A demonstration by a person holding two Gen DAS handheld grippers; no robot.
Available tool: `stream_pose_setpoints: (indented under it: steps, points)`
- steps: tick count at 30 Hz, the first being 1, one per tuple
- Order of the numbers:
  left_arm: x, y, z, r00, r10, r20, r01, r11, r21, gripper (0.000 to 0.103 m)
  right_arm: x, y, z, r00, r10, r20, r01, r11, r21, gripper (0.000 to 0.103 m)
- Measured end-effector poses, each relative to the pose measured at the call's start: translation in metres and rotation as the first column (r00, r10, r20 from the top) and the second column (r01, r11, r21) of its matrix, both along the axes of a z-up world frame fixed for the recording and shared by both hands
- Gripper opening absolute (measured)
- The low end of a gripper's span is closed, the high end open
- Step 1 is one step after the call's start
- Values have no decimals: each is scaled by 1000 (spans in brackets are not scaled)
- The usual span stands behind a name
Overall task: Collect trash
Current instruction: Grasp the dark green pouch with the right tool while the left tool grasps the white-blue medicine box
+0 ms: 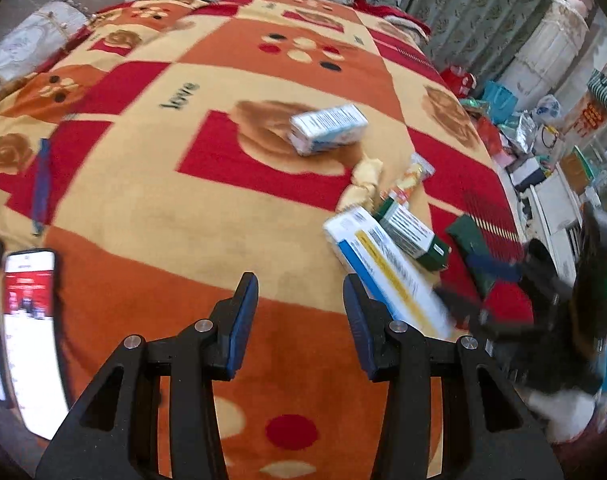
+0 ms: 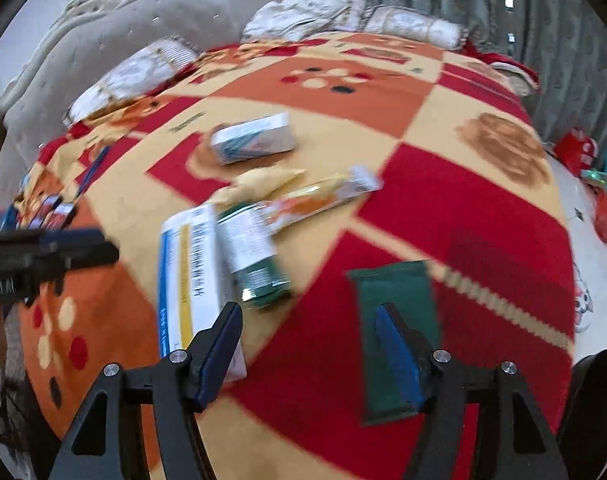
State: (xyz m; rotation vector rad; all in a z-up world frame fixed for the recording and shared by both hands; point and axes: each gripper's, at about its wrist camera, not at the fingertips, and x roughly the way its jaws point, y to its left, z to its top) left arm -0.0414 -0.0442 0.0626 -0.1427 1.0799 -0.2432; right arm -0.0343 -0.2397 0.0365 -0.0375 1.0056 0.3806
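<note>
So left claw (image 1: 301, 300) hangs part-open and empty over the blanket (image 1: 143, 200), while the trash sits bunched right of it: long white box (image 1: 379, 268), green box (image 1: 413, 236); right claw (image 2: 309, 328), wide and empty, hovers beside the green packet (image 2: 399, 292), probably my next grab

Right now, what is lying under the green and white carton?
The green and white carton rests partly on the long white box with the yellow stripe and the orange snack wrapper. What lies beneath its middle stays covered.
</note>
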Motion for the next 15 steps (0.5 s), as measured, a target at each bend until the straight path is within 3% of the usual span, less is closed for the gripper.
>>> stream_pose_setpoints:
  steps: [4,8,10,13,15]
  points:
    - [3,10,3,1000,22,3,-22,1000,7,43,-16,28,-6,994,94,-47,-89,990,107,67]
    - [-1,0,1,1000,-12,-9,12,1000,-18,47,-22,-4,10,1000,6,0,-6,989,150,67]
    - [-3,-11,-1,998,-55,-9,55,998,-24,55,-19,-31,17,997,-70,23,67,991,116,67]
    - [-7,-30,-7,993,-113,-16,113,994,-14,56,-11,-64,11,990,-144,3,144,989,42,81]
    - [-8,-41,-14,991,-136,-21,136,990,25,57,-4,-74,3,988,-152,-16,153,988,39,81]
